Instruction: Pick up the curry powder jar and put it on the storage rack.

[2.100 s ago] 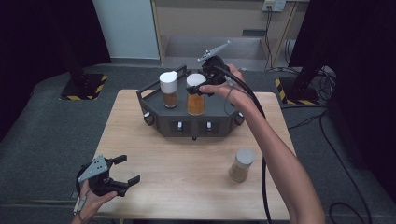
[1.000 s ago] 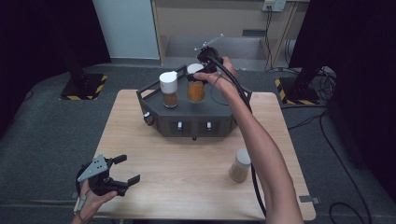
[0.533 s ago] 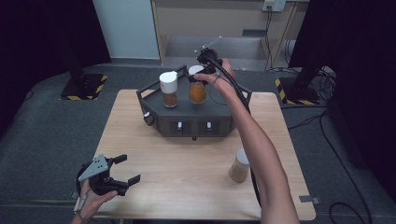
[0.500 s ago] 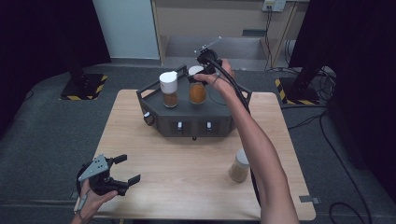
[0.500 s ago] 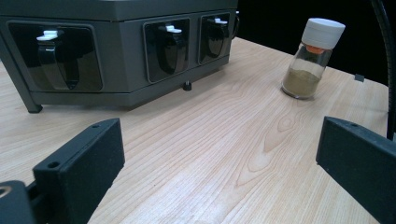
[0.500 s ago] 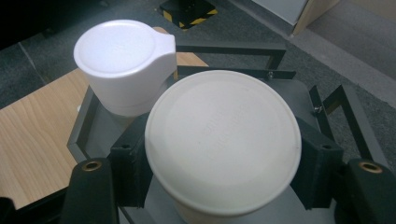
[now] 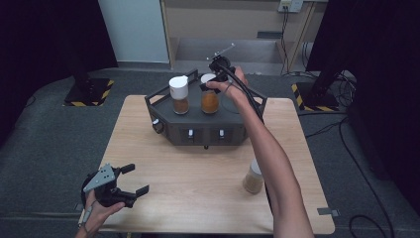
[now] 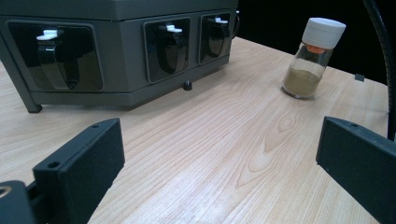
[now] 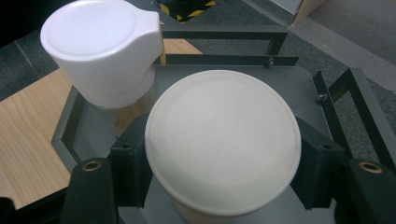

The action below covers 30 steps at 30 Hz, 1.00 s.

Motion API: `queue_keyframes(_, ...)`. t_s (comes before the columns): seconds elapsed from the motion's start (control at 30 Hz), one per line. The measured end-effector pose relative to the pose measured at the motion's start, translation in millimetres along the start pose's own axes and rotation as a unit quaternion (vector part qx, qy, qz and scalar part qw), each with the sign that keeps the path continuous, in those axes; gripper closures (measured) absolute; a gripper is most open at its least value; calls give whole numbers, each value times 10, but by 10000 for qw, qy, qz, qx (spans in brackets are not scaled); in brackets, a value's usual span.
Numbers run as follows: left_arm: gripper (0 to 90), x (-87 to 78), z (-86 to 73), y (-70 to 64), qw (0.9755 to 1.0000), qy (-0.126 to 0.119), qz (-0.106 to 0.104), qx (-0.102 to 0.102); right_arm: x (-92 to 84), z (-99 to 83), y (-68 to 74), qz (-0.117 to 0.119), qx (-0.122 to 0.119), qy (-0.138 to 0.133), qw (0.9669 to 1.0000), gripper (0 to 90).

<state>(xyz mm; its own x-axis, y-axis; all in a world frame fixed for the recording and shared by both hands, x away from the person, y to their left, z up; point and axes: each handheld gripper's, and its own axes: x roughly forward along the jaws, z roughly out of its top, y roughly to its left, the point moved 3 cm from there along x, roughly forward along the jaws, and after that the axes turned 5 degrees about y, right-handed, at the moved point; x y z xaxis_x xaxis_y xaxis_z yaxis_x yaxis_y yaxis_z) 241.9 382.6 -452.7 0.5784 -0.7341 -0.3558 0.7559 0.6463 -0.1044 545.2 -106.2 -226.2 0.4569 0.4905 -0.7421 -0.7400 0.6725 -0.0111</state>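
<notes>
The orange jar [image 7: 210, 100] is sitting low on the rack [image 7: 233, 130], beside the brown jar [image 7: 179, 98], and the right gripper [image 7: 212, 82] is clamping it just under its white lid [image 9: 223, 145]. A couple of seconds back this jar was hanging higher and nearer the rack's front edge; since then the hand has been carrying it toward the back row and lowering it, so its base is now down at tray level. I am reading this as the placing step nearly done: the jar is looking seated, though whether it is fully resting on the tray is hidden under the lid in the right gripper view. What is left, I judge, is letting go and lifting clear without nudging the neighbour, whose lid [image 9: 100, 49] is standing very close.

The left gripper [image 7: 132, 184] is waiting over the table's [image 7: 163, 153] near left corner, exactly where it was before, with jaws spread wide and nothing between them.

Contents: the held jar is carrying an orange powder up to about half its glass; the brown jar is holding a darker brown spice, lower in the glass, under a flip-top cap. A third jar [image 7: 253, 177] is standing alone on the table to the right, well apart from the rack, with a tan powder filling its bottom part and a white cap [image 8: 323, 31].
</notes>
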Motion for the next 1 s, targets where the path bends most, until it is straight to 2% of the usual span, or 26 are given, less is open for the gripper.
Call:
queue_keyframes(0.5, 2, 6, 4, 6, 10000, 15, -26, 4, 32, -42, -10, -7, 26, -9, 10000, 334)
queue_keyframes(0.63, 2, 8, 3, 5, 10000, 9, -31, 4, 12, -71, 30, -148, 131, -76, 9998, 200)
queue_keyframes(0.73, 2, 7, 3, 4, 10000, 4, -43, 8, -71, -105, 57, -283, 163, -181, 9993, 145)
queue_keyframes(0.83, 2, 10, 6, 3, 10000, 12, -43, 11, -184, -152, 36, -227, 202, -364, 9989, 120)
queue_keyframes(0.9, 3, 14, 6, -1, 10000, 6, -41, 0, -297, -178, 34, -263, 144, -467, 9985, 100)
queue_keyframes(1.0, 2, 13, 6, -1, 10000, -3, -48, 5, -447, -237, -14, -161, 135, -614, 9979, 92)
